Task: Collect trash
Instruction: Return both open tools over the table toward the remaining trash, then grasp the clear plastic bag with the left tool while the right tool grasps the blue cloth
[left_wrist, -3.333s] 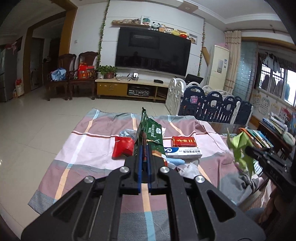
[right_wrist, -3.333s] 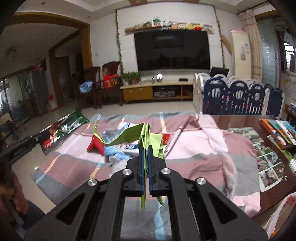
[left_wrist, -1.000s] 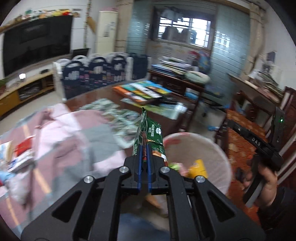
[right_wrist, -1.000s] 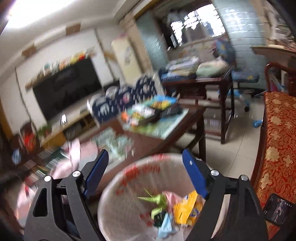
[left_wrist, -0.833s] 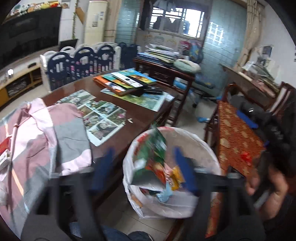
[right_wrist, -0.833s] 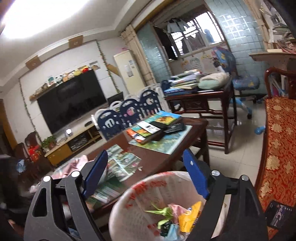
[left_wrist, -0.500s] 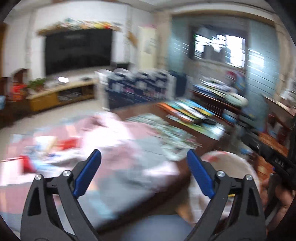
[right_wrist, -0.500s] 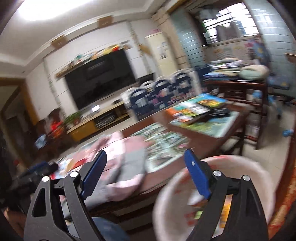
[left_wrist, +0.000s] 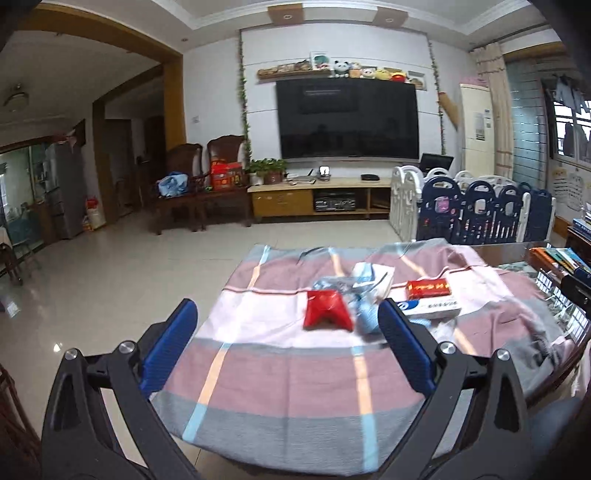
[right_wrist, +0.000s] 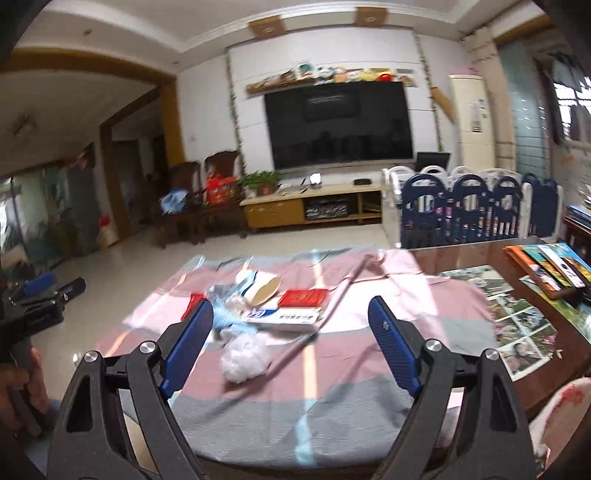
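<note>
Across the middle of both frames, the left gripper (left_wrist: 288, 332) and right gripper (right_wrist: 291, 339) gape wide and empty, likely readied for fresh pickups, the left's jaws having just opened, while the red wrapper (left_wrist: 327, 309) and crumpled white plastic (right_wrist: 244, 357) lie on the striped cloth (left_wrist: 280, 384) just beyond their tips.

Trash lies clustered mid-cloth (left_wrist: 280, 373): a crumpled red wrapper (left_wrist: 327, 309), a flat red box (left_wrist: 428, 288) against a white-and-blue box (left_wrist: 430, 307), and a white plastic wad (right_wrist: 244, 357) nearest.
</note>
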